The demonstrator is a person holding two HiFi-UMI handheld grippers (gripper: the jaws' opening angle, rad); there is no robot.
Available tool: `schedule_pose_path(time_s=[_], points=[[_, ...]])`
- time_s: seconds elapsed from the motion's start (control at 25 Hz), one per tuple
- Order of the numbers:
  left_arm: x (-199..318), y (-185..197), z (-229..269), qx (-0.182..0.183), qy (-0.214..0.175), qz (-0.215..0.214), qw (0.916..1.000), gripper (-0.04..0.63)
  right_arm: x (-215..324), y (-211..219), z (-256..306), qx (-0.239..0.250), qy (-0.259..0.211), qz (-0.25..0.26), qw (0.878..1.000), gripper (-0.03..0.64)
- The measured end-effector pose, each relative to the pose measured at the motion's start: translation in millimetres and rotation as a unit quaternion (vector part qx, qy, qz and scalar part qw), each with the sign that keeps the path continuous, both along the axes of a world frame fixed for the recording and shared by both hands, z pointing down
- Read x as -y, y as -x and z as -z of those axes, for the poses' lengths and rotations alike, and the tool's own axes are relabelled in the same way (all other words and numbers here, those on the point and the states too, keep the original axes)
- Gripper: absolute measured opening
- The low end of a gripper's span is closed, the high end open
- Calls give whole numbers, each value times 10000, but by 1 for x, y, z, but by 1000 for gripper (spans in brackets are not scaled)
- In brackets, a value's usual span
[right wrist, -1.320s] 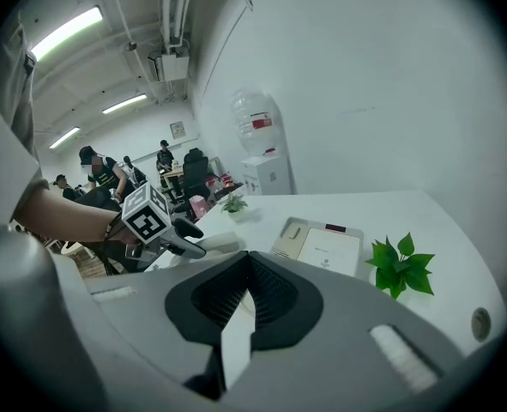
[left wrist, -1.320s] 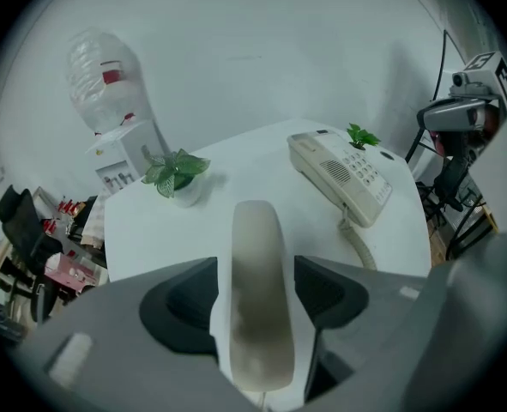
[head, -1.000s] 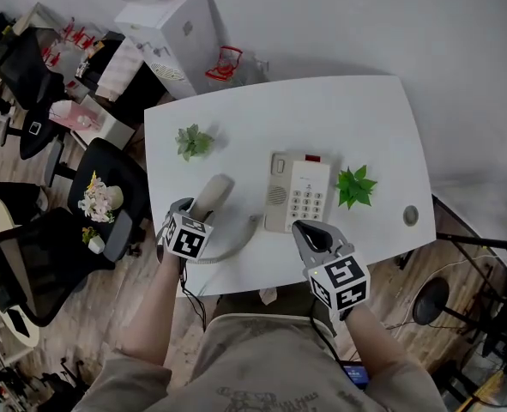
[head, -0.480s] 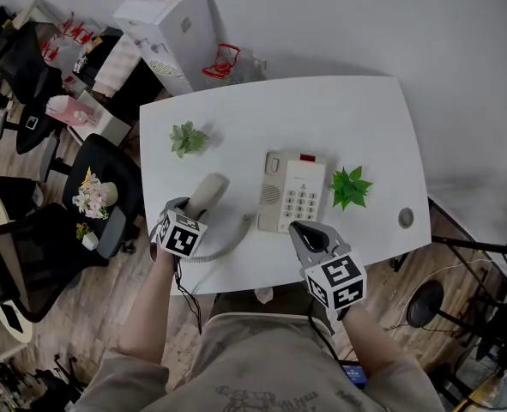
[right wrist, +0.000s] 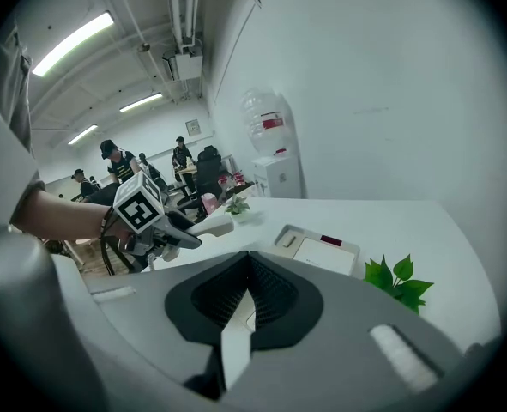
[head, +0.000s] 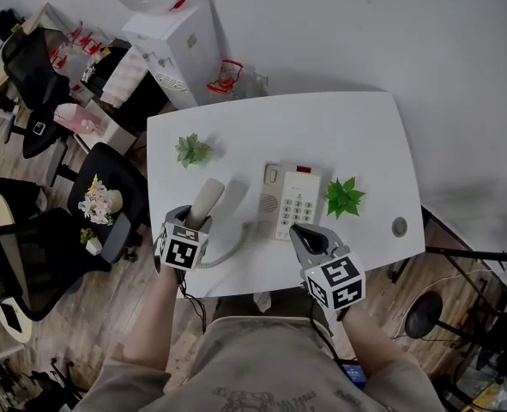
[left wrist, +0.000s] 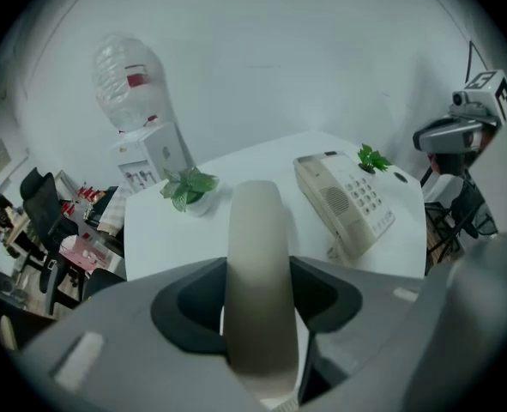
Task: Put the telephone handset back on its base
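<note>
Change since one second ago is small: your left gripper (head: 193, 223) keeps its jaws closed on the handset (head: 207, 197), which seems held above the table (head: 347, 127), left of the base (head: 292, 201) and about as far from it as before, so I judge that the carrying to the cradle is not yet begun. The cord (head: 232, 249) runs from the handset to the base. Your right gripper (head: 301, 233) remains just at the near edge of the base, jaws together with nothing between them. Counted, you have one handset, one base, one cord and two grippers; small plants are two, the left plant (head: 192, 149) toward the far left corner and the right plant (head: 343, 197) just beside the base.
</note>
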State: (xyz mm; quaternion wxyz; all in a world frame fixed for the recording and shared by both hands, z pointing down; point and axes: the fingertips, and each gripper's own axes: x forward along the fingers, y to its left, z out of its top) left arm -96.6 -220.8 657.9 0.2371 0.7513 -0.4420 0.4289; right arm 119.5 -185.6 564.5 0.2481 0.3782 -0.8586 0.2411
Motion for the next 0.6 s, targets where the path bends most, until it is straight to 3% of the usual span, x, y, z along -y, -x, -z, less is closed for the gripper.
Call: schedule_pose_path(time_s=[0.6], points=[[-4, -39, 85, -660, -393, 690, 9947, 218, 5, -18, 38, 106, -232, -73, 9996, 29]])
